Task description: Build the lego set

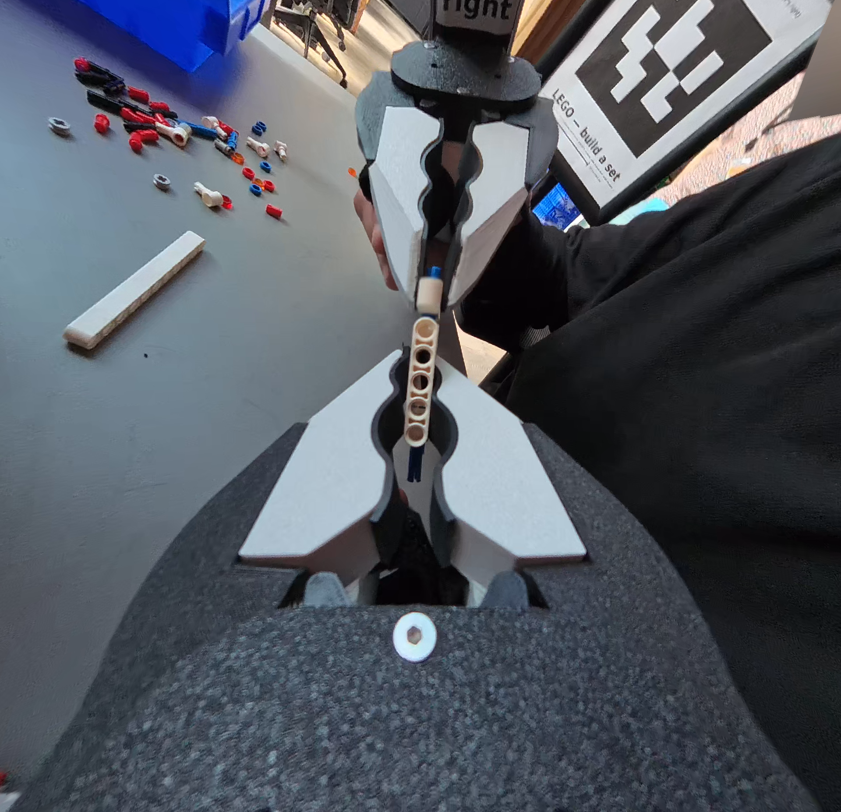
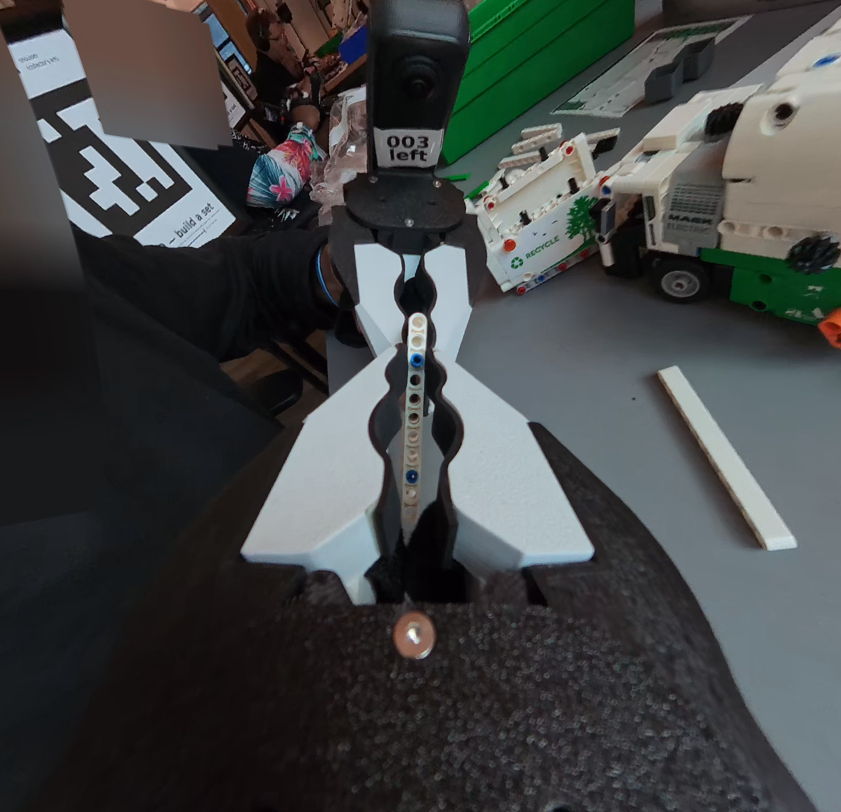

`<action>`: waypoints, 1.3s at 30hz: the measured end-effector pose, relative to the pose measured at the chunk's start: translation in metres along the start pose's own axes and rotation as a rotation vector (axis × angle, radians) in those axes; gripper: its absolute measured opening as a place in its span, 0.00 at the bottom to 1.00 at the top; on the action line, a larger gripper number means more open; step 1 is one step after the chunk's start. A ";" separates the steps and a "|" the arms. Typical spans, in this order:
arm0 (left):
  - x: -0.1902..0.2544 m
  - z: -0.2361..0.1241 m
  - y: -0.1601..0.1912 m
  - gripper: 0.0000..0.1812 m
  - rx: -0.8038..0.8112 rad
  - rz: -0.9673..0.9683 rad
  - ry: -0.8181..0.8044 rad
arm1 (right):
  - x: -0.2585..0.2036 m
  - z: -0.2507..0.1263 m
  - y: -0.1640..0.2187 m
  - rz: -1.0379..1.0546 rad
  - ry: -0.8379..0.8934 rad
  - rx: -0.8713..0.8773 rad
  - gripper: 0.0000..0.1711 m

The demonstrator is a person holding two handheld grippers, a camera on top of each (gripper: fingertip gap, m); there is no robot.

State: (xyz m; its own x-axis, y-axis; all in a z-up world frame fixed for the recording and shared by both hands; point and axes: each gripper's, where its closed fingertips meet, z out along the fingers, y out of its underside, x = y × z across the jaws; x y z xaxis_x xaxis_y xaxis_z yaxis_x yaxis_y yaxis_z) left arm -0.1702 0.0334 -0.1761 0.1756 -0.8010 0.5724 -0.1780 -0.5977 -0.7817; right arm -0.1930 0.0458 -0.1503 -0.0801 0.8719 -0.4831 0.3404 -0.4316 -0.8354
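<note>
A long white beam (image 1: 421, 380) with a row of holes sits between my left gripper's (image 1: 421, 362) fingers, which are shut on it above the grey table. My right gripper (image 1: 432, 301) faces it tip to tip, shut on a small white connector (image 1: 429, 294) with a blue pin through it, and holds the connector against the beam's far end. In the right wrist view the beam (image 2: 412, 430) runs down the gap of my right gripper (image 2: 415, 351) and carries two blue pins (image 2: 412, 475). Its far end sits in the left gripper (image 2: 416, 330).
Loose red, blue, black and white small parts (image 1: 173, 126) lie at the far left beside a blue bin (image 1: 159, 7). A second long white beam (image 2: 723, 458) lies on the table. A white and green truck model (image 2: 728, 198), a green bin (image 2: 537, 62) and a marker board (image 1: 682, 62) stand around. My two grippers' fingertips are within a few centimetres of each other.
</note>
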 end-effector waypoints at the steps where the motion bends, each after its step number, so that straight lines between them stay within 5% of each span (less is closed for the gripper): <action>1: 0.000 0.001 0.002 0.00 -0.012 0.007 -0.005 | 0.000 0.002 0.002 0.009 -0.001 0.000 0.04; 13: -0.006 -0.014 -0.014 0.00 0.098 -0.024 -0.001 | 0.001 -0.022 0.006 -0.009 -0.021 -0.035 0.10; 24: 0.000 -0.010 -0.014 0.00 0.090 0.045 -0.005 | -0.001 -0.021 0.017 -0.006 -0.046 -0.066 0.03; 31: -0.005 -0.011 -0.024 0.15 0.154 0.034 -0.036 | 0.012 -0.028 -0.016 0.276 -0.128 0.247 0.03; 39: -0.002 -0.015 -0.033 0.03 0.224 0.017 -0.003 | 0.013 -0.019 -0.028 0.238 -0.097 0.373 0.03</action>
State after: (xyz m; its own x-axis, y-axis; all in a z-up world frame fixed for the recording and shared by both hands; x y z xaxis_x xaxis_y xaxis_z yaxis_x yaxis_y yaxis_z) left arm -0.1795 0.0540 -0.1475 0.1776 -0.8106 0.5581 0.0389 -0.5608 -0.8270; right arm -0.1856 0.0732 -0.1279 -0.1335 0.7203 -0.6807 0.0003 -0.6868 -0.7268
